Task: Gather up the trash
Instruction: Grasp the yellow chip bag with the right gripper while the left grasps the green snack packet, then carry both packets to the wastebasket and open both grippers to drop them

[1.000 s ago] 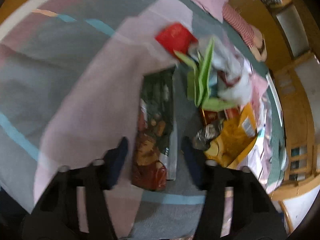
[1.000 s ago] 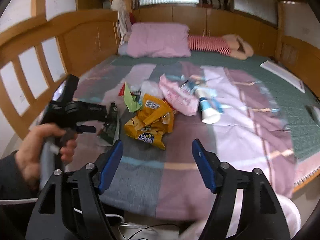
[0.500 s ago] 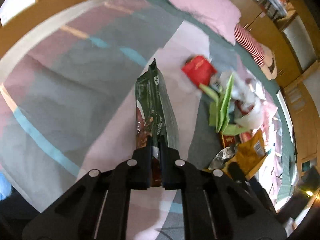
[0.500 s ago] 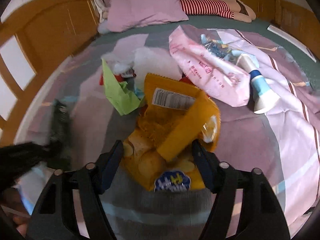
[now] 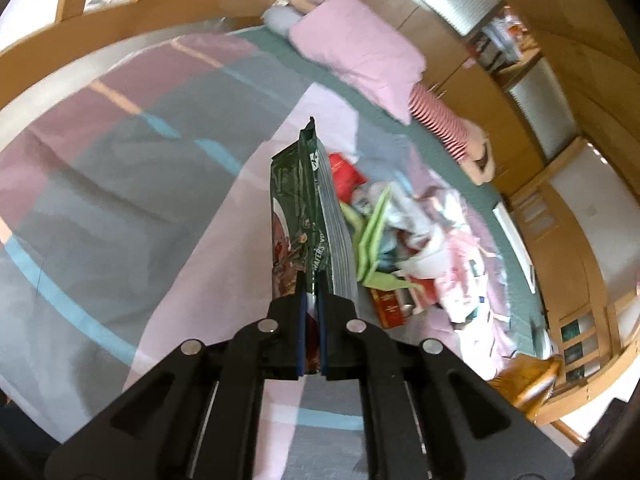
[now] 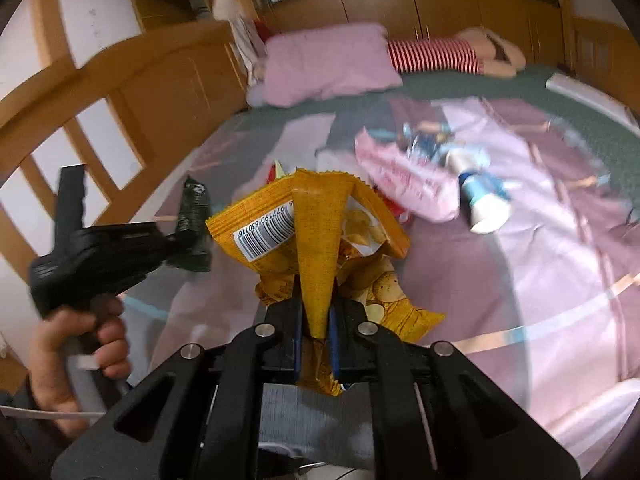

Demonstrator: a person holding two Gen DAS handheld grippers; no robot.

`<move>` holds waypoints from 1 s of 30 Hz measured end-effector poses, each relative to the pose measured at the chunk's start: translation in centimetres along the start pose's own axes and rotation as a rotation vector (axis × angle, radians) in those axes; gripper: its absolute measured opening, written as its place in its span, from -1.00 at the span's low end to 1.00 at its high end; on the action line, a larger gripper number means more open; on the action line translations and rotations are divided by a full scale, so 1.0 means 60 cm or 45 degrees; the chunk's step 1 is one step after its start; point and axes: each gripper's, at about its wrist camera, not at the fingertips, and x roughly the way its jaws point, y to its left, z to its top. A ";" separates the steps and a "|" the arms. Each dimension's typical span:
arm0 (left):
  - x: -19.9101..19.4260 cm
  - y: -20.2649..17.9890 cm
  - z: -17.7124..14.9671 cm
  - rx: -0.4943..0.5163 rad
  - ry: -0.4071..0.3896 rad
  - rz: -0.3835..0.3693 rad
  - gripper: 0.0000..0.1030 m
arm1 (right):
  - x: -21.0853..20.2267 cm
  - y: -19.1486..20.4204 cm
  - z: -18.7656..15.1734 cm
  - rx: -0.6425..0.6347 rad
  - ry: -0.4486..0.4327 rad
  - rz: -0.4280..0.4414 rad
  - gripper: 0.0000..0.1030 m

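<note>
My left gripper (image 5: pixel 311 296) is shut on a dark green wafer wrapper (image 5: pixel 308 216), lifted off the bedspread and standing on edge in front of the jaws. My right gripper (image 6: pixel 316 320) is shut on a yellow chip bag (image 6: pixel 320 232), raised above the bed with its barcode side up. In the right wrist view the left gripper (image 6: pixel 176 240), held by a hand (image 6: pixel 80 344), carries the same green wrapper (image 6: pixel 194 216) at the left. A heap of litter stays on the bed: a red packet (image 5: pixel 346 174), green paper (image 5: pixel 370 236), white crumpled wrappers (image 5: pixel 420 240).
A pink bag (image 6: pixel 404 176) and a blue-and-white bottle (image 6: pixel 484 200) lie on the patchwork bedspread (image 6: pixel 540 280). A pink pillow (image 6: pixel 324 64) and a striped plush toy (image 6: pixel 440 56) sit at the head. A wooden bed rail (image 6: pixel 100 120) runs along the left.
Both grippers closed: the left one on the green wrapper, then lifted it; the right one dropped onto the yellow chip bag, closed on it and raised it.
</note>
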 end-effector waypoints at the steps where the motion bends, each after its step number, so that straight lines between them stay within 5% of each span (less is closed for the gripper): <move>1: -0.004 -0.007 -0.002 0.027 -0.020 0.006 -0.89 | -0.018 0.011 0.003 -0.047 -0.019 -0.042 -0.78; 7: -0.032 -0.054 -0.025 0.299 -0.177 0.268 -0.89 | -0.086 0.059 0.004 -0.269 -0.115 -0.291 -0.79; 18: -0.035 -0.066 -0.050 0.442 -0.207 0.384 -0.89 | -0.205 0.070 0.005 -0.344 -0.270 -0.374 -0.79; 22: -0.041 -0.078 -0.070 0.492 -0.202 0.364 -0.89 | -0.250 0.057 -0.011 -0.317 -0.267 -0.285 -0.79; 25: -0.064 -0.098 -0.093 0.539 -0.211 0.300 -0.90 | -0.284 0.012 -0.029 -0.194 -0.184 -0.048 -0.78; 30: -0.117 -0.149 -0.152 0.577 -0.149 0.032 -0.89 | -0.311 -0.092 -0.092 -0.147 -0.014 -0.304 -0.78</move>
